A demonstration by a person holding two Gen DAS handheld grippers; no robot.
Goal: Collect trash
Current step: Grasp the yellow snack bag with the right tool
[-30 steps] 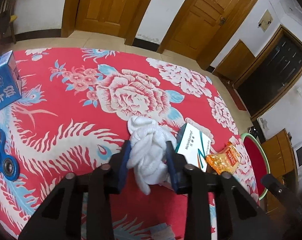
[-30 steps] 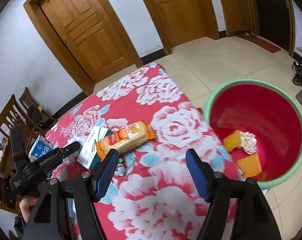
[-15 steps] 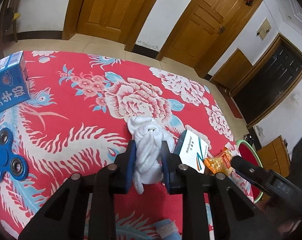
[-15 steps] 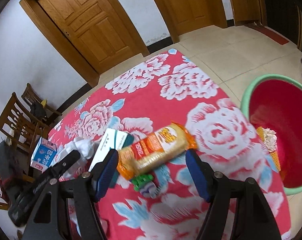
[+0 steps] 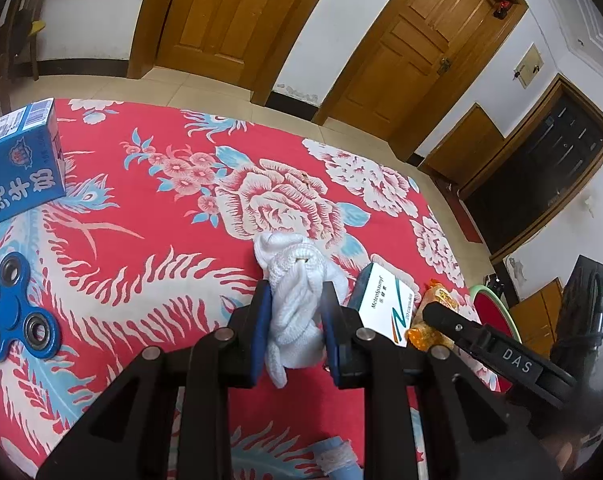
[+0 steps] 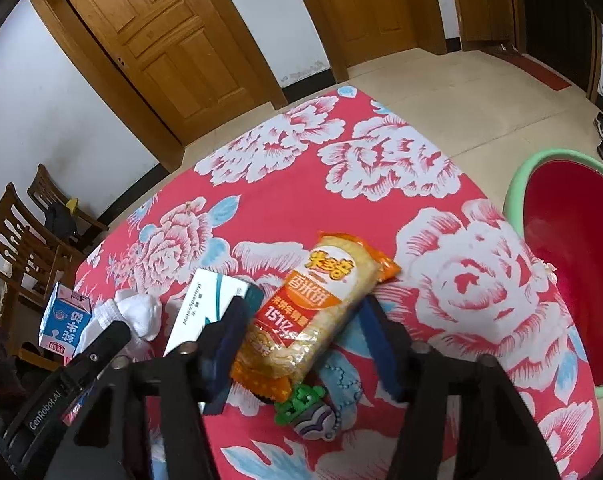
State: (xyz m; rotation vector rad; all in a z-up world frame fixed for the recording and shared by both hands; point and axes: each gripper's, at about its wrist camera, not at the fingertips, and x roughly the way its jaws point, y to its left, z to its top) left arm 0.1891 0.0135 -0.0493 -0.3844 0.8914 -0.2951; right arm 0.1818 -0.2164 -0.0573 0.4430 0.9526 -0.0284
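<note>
Two hand-held grippers are working over a table w/ a red floral cloth (image 5: 141,208). The left gripper (image 5: 295,332) is clamping a crumpled white cloth wad (image 5: 297,300), its blue pads pressing on both sides of it; the wad's top is bulging out above the pads, and whether its bottom is touching the cloth can't be told. Just right of it a white medicine box (image 5: 385,304) is lying on the table, then an orange snack packet (image 5: 433,316). At far left a blue milk carton (image 5: 17,164) is standing, w/ a blue fidget spinner (image 5: 15,316) lying nearer the camera.

In the right wrist view the right gripper (image 6: 301,344) is straddling the snack packet (image 6: 321,304) at its lower half. Its jaws have just been closing w/ the packet btwn them; the left pad is touching the wrapper, the right pad is sitting right at its edge, and a firm grip can't be confirmed. A small green and purple toy (image 6: 307,412) is lying just below the packet. A red basin w/ a green rim (image 6: 517,184) is sitting off the table's right edge.
</note>
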